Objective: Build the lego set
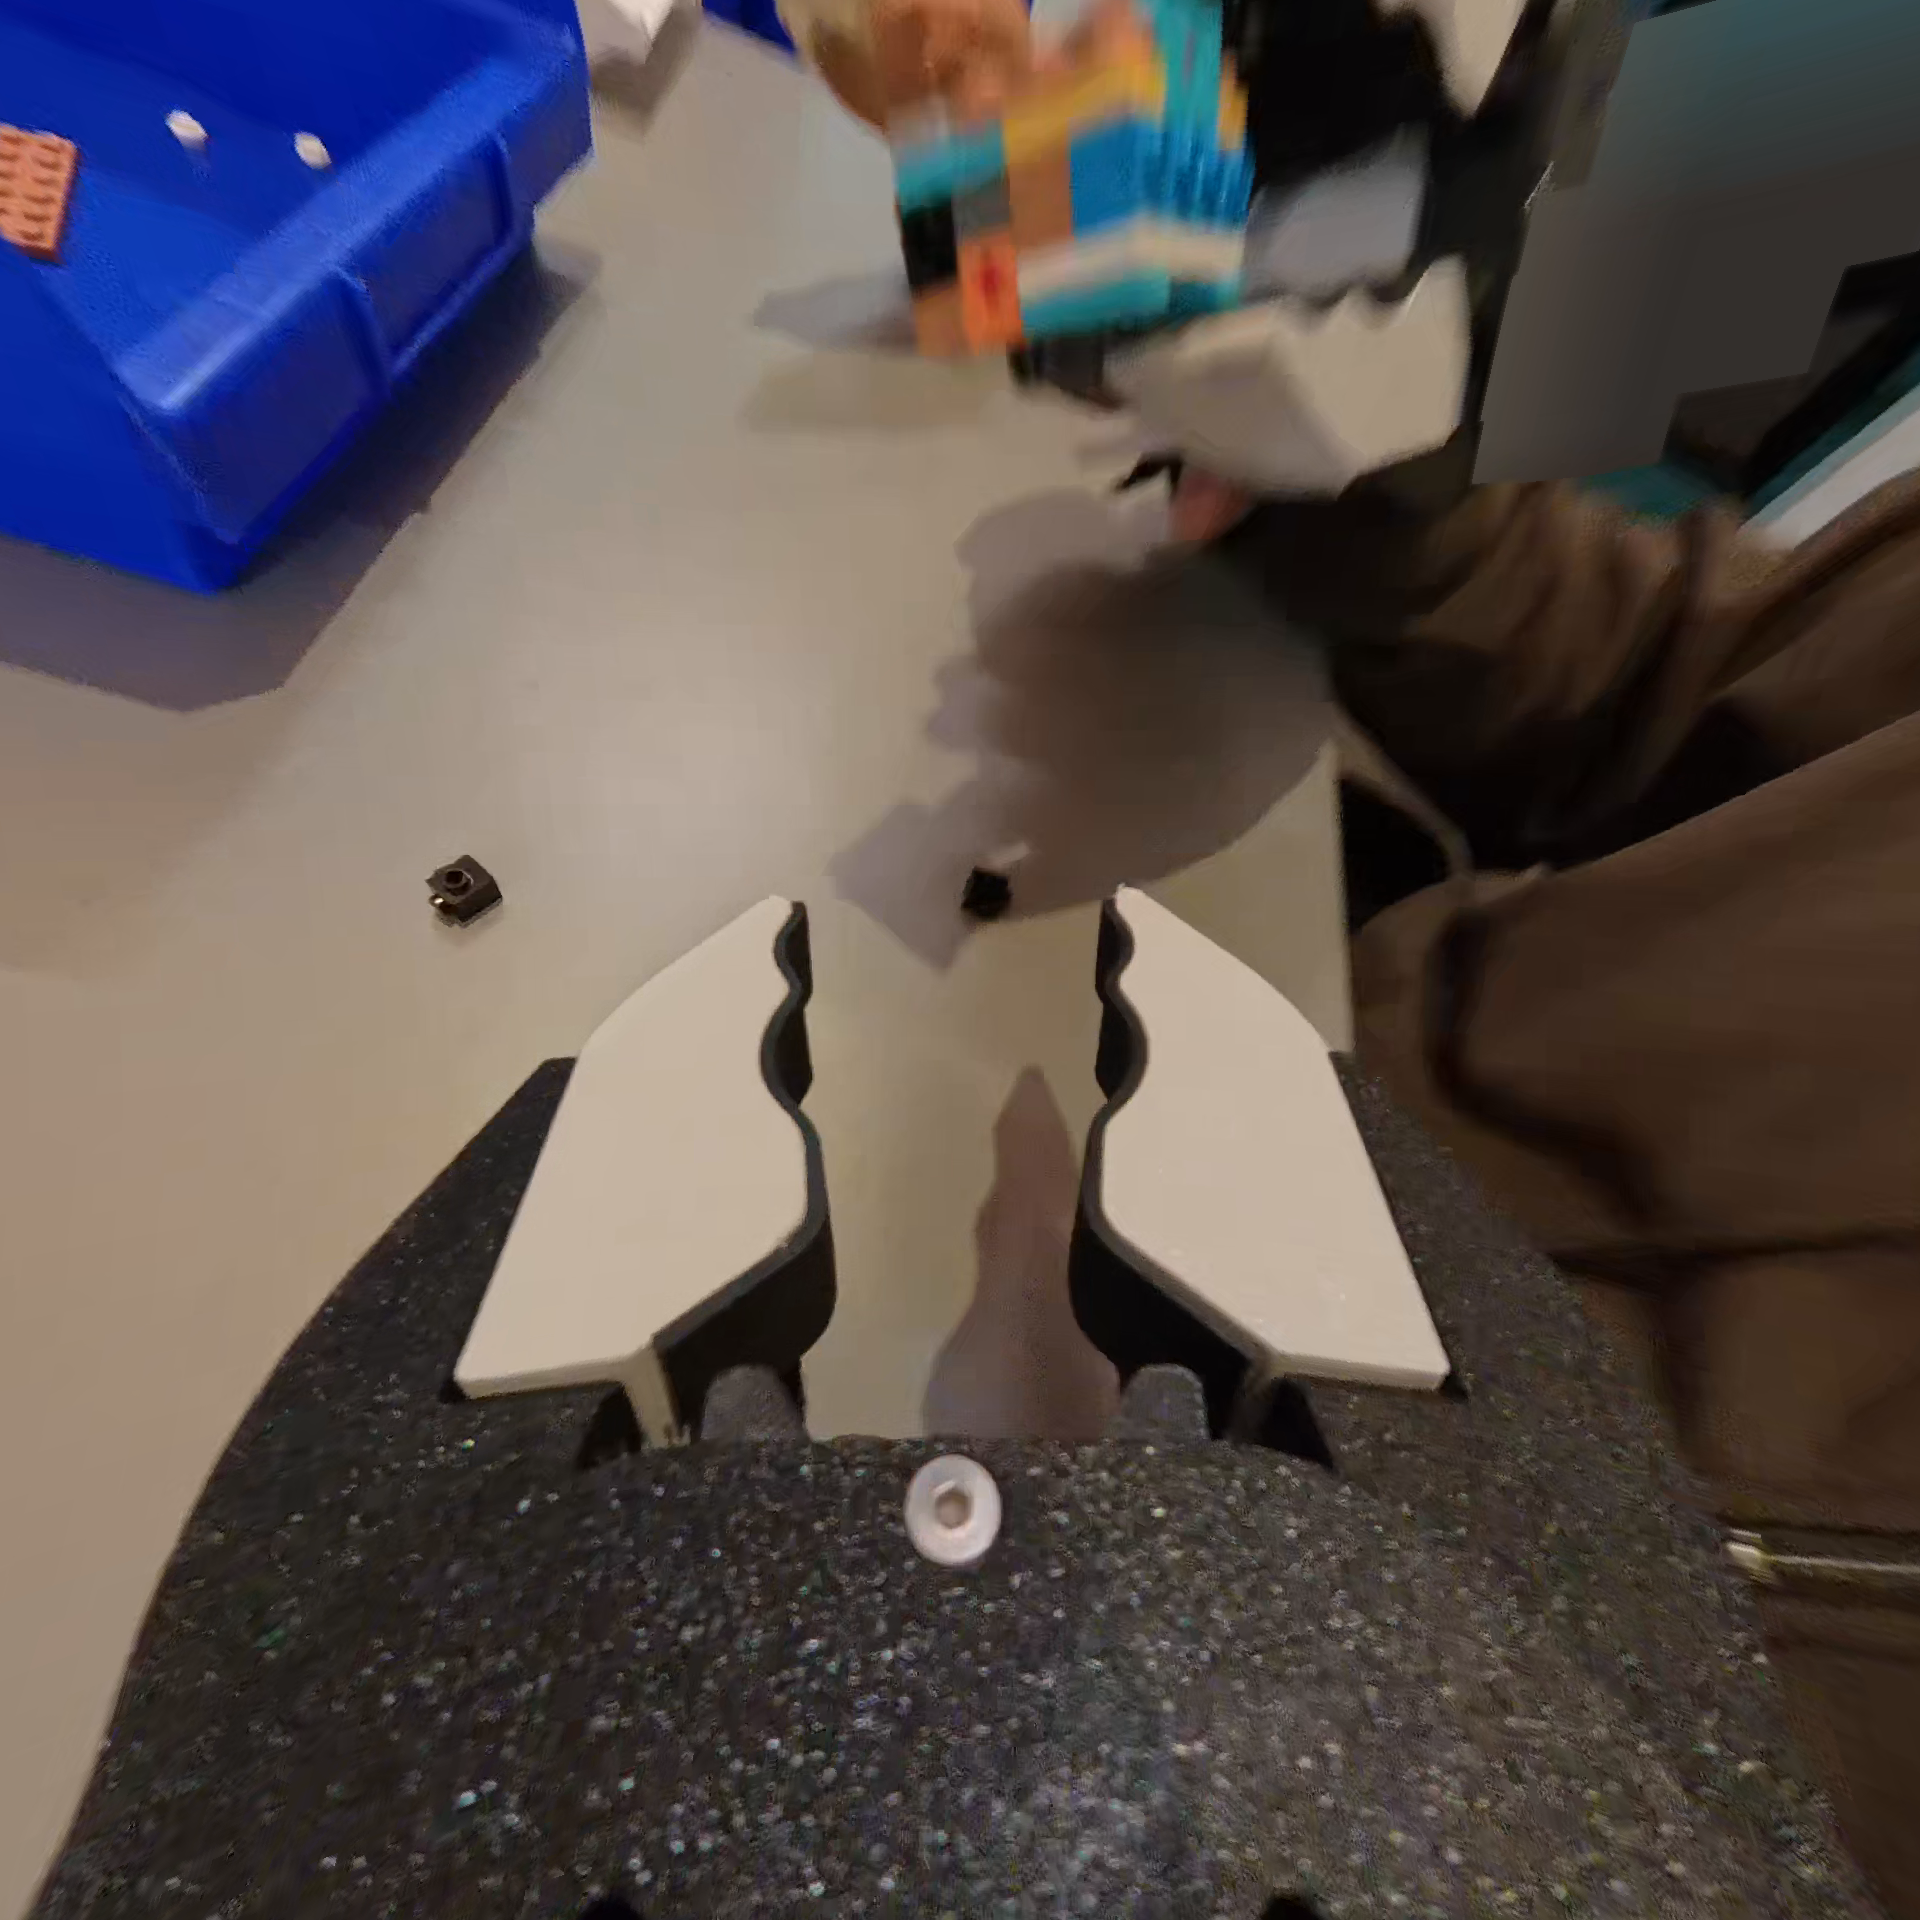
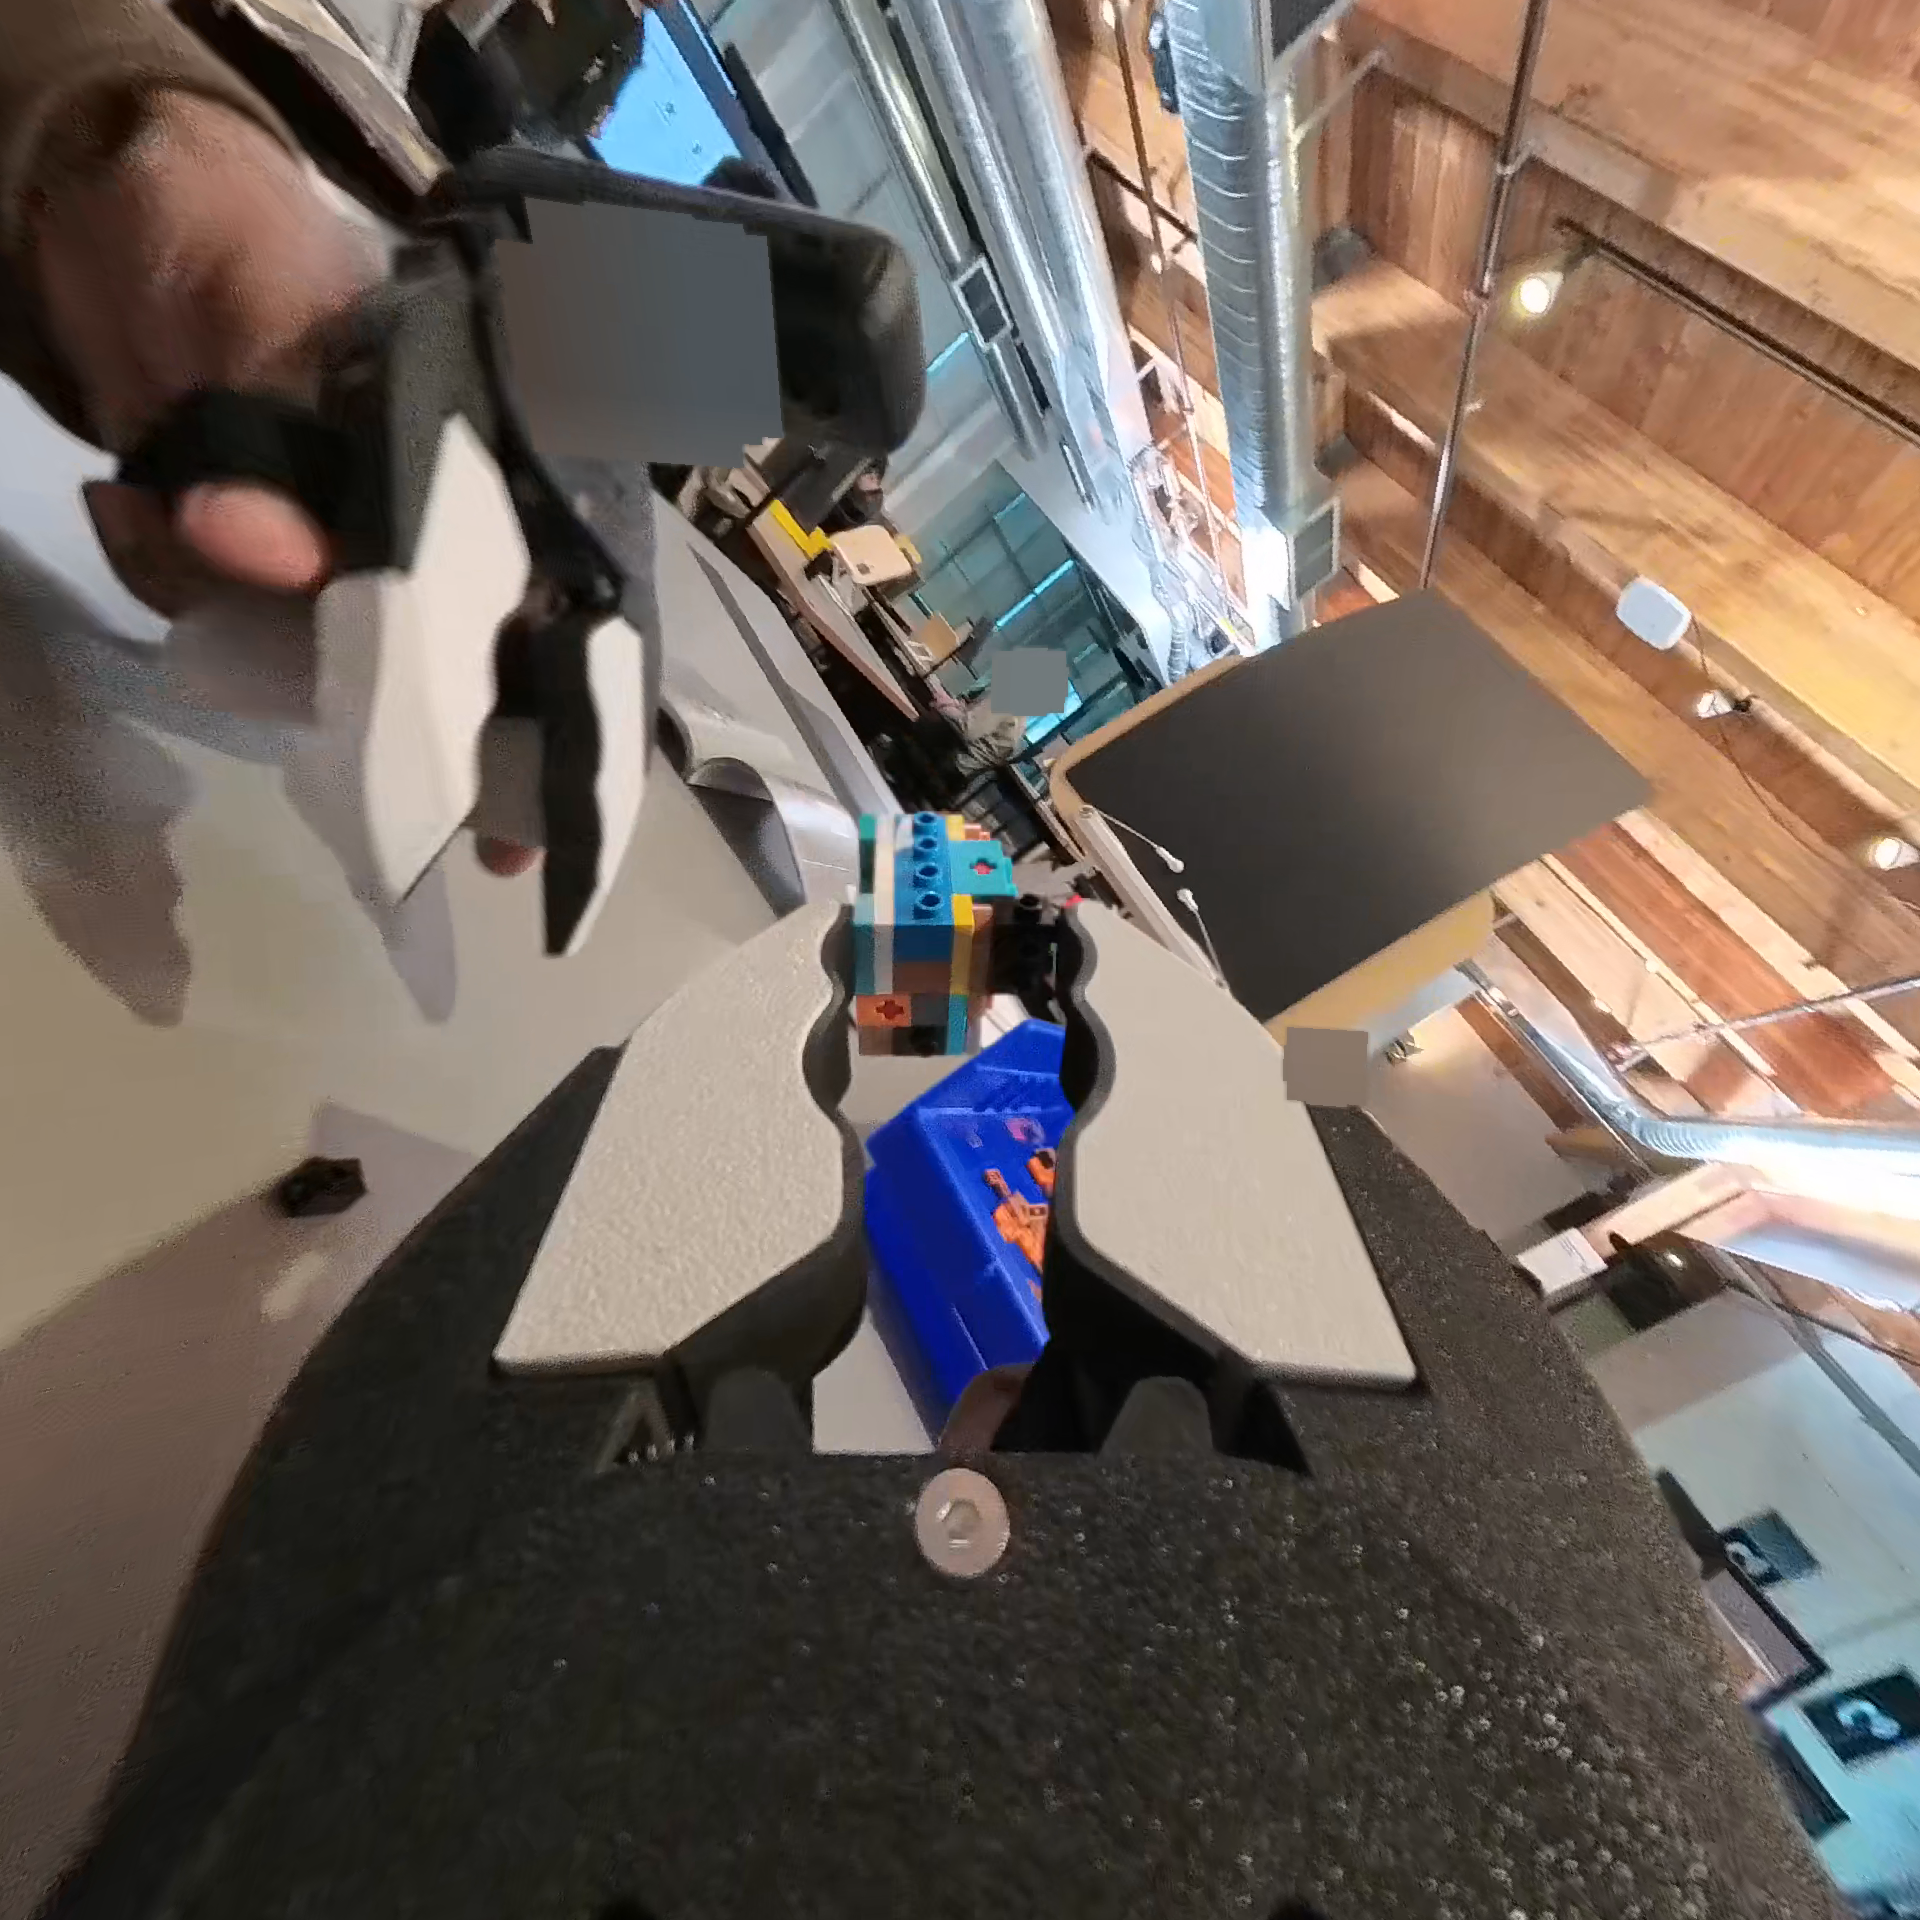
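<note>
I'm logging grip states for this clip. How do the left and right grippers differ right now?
The right gripper is shut on the lego build and lifted clear of the table; the left gripper is open, holding nothing. The left points down at the grey table, near a small black piece; the right is tilted up toward the ceiling. Both have the same pale fingers with wavy black pads.

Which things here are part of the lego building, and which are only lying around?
Part of the job:
- lego model, held by the right gripper
- small black piece on the table
- blue bin with loose pieces
- left gripper, open

Just around:
- dark panel
</note>
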Demonstrator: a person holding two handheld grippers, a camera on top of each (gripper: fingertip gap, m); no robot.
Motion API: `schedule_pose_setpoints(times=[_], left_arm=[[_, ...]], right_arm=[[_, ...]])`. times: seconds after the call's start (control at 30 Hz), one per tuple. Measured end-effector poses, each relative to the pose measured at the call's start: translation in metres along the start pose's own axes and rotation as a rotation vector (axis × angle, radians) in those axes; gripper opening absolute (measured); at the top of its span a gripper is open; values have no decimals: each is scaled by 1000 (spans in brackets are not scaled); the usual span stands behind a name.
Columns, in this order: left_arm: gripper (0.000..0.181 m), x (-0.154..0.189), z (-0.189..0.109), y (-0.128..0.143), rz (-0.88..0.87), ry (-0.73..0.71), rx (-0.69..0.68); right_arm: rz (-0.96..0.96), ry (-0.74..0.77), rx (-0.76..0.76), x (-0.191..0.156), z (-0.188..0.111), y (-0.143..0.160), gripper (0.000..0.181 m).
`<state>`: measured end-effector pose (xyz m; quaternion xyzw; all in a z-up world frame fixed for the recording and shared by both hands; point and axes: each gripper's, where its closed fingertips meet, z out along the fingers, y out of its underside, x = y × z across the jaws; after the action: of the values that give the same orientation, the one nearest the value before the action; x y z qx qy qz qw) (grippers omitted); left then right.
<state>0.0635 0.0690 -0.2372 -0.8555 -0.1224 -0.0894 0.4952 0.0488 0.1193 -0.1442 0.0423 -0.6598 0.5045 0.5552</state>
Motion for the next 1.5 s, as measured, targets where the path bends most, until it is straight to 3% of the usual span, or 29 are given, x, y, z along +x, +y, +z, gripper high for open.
schedule_pose_setpoints(times=[0.1,0.27,0.4,0.47,0.8,1.0,1.3,1.5], left_arm=[[47,-6,19,14,138,-105,-112],[39,-1,29,15,466,-147,-199],[34,11,28,6,787,27,-161],[29,16,28,3,864,113,-143],[25,16,38,12,1079,305,-256],[25,13,43,19,1155,409,-401],[12,9,49,27,1145,464,-493],[10,5,48,24,1004,385,-395]], right_arm=[[20,22,5,3,-3,-3,36],[39,5,-5,-2,-5,1,37],[81,-20,12,-3,-5,0,37],[99,-20,13,-2,-6,1,36],[141,-21,12,2,-7,6,37],[154,-23,19,3,-8,5,37],[168,-12,29,7,-11,5,37],[159,-6,31,6,-11,4,37]])
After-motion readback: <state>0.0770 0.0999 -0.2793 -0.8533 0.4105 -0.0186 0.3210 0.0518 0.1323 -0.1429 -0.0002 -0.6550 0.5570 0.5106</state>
